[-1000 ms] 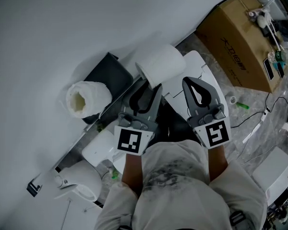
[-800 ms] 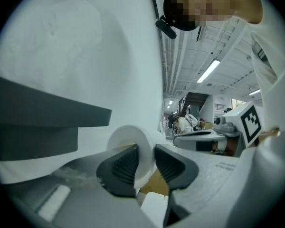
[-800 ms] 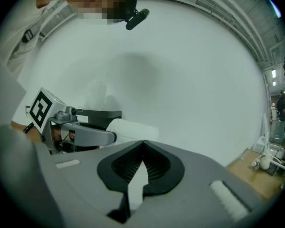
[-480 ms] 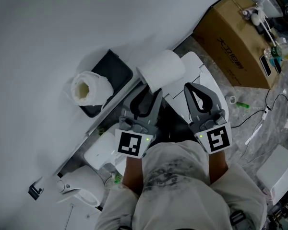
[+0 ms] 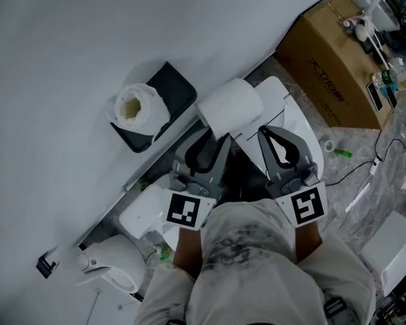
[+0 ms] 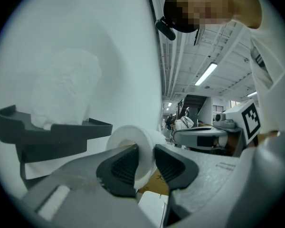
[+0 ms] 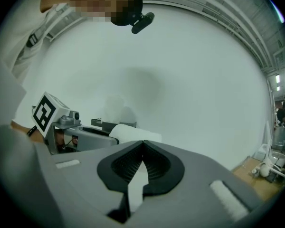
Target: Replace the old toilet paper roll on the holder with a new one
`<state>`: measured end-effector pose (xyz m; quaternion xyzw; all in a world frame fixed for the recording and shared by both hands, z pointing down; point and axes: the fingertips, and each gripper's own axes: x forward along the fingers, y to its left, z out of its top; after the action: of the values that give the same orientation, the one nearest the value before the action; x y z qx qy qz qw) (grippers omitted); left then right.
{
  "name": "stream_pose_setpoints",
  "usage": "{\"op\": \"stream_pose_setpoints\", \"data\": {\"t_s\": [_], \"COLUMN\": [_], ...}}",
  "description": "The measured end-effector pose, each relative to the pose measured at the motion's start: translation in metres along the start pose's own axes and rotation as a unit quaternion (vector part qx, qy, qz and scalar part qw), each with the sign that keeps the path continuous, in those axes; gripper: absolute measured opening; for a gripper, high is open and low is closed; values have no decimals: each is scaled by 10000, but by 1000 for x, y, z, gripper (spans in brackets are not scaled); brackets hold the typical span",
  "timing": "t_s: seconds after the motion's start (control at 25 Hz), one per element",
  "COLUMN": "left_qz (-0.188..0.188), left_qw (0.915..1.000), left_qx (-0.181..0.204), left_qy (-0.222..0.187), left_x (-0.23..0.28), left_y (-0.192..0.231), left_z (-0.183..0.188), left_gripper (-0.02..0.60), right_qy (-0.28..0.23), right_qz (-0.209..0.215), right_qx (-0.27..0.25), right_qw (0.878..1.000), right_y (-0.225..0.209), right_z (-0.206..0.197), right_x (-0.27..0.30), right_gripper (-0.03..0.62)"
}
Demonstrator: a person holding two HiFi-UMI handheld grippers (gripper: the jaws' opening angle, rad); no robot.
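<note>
while left gripper [image 6: 146, 156] pinches new roll [image 5: 229, 107] wall (jaws part-open), right gripper [image 7: 142, 148] sits closed, empty.

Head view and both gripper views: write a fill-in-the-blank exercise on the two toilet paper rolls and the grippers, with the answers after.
The left gripper is ___ on the smooth white new toilet paper roll.
The right gripper is shut and holds ___.
The crumpled old white roll sits ___ the dark grey wall-mounted holder.
Missing words: shut; nothing; on.
</note>
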<state>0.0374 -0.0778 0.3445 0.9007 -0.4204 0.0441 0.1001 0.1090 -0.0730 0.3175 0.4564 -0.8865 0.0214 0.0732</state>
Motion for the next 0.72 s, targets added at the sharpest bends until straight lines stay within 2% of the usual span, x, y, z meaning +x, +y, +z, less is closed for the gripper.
{"op": "stream_pose_setpoints", "data": {"t_s": [0.36, 0.72], "left_qz": [51, 316], "left_qw": [10000, 9994], "left_qx": [-61, -134], "left_qy": [-46, -78], "left_x": [-27, -57], "left_y": [-3, 5], "left_z": [3, 3], "left_gripper": [126, 126], "right_qy": [-235, -273], "right_qz": [299, 684], "right_qx": [-105, -222], "right_qw": [9992, 9970], "right_y": [22, 50], "right_z": [23, 34], "right_x": [-2, 7], "right_gripper": [3, 3]}}
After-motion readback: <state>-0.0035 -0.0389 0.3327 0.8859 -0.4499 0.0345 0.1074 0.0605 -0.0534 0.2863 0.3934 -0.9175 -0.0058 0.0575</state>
